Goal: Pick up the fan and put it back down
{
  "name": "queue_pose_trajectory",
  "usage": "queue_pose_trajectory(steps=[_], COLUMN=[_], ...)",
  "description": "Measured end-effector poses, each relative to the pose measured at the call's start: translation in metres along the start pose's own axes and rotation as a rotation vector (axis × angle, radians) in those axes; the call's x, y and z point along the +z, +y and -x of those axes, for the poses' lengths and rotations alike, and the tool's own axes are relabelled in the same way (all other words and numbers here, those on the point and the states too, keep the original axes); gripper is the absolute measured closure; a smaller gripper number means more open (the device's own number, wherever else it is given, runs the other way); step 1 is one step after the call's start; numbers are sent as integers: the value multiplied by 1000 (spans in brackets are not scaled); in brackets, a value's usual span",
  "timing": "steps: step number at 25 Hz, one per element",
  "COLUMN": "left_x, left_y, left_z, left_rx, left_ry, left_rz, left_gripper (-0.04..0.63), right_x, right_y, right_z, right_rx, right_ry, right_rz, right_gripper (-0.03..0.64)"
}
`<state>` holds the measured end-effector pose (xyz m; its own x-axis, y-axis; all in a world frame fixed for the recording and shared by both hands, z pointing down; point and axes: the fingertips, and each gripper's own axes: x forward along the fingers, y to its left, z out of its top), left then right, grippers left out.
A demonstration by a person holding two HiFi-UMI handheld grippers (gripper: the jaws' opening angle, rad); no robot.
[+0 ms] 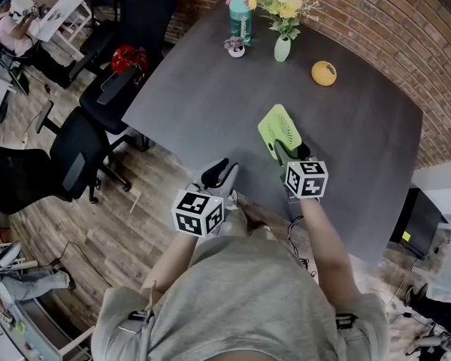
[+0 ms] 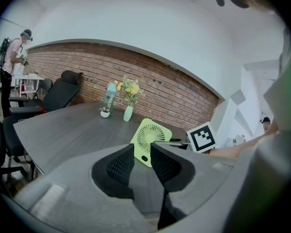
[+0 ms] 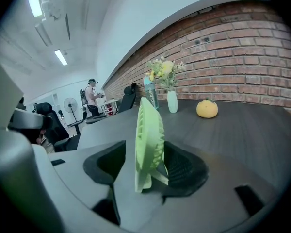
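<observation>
Near counter (image 1: 210, 89) front edge: fan (image 3: 148, 144) stood upright between wide-spread jaws of right tongs (image 3: 144, 165), no grip seen. Left tongs (image 2: 142, 163) slightly parted, empty. Step judged: put-down release. Next: straight withdrawal required, fan not to be tipped.

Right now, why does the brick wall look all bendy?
Left gripper view: the wide lens bows the brick wall into an arch, with dark corners. Right gripper view: same bend, and the green fan looks huge because it is so close. Head view: the table edges bulge slightly.
</observation>
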<state>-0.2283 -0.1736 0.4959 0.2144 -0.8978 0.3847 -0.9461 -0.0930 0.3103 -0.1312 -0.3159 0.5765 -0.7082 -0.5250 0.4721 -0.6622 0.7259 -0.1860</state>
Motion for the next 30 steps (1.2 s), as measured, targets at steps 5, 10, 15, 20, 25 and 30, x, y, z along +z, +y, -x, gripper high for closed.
queue_pose_trajectory(steps=[5, 10, 15, 20, 25, 30], left_x=[-5, -13, -23, -32, -39, -46], left_y=[-21, -41, -63, -87, -108, -127], left_z=[5, 12, 21, 26, 32, 39], left_rx=[-1, 28, 39, 51, 65, 78], left_ry=[-13, -21, -38, -49, -67, -86], left_rz=[-8, -22, -24, -29, -43, -49], left_gripper=[494, 524, 541, 549, 557, 563], right_x=[-9, -8, 0, 2, -2, -8], right_y=[3, 8, 11, 14, 17, 22], right_z=[31, 68, 108, 144, 177, 204], right_rx=[-21, -32, -29, -12, 8, 40], right_ry=[-9, -53, -123, -180, -214, -237], right_rz=[56, 87, 87, 71, 81, 105], right_gripper=[385, 402, 482, 565, 598, 614])
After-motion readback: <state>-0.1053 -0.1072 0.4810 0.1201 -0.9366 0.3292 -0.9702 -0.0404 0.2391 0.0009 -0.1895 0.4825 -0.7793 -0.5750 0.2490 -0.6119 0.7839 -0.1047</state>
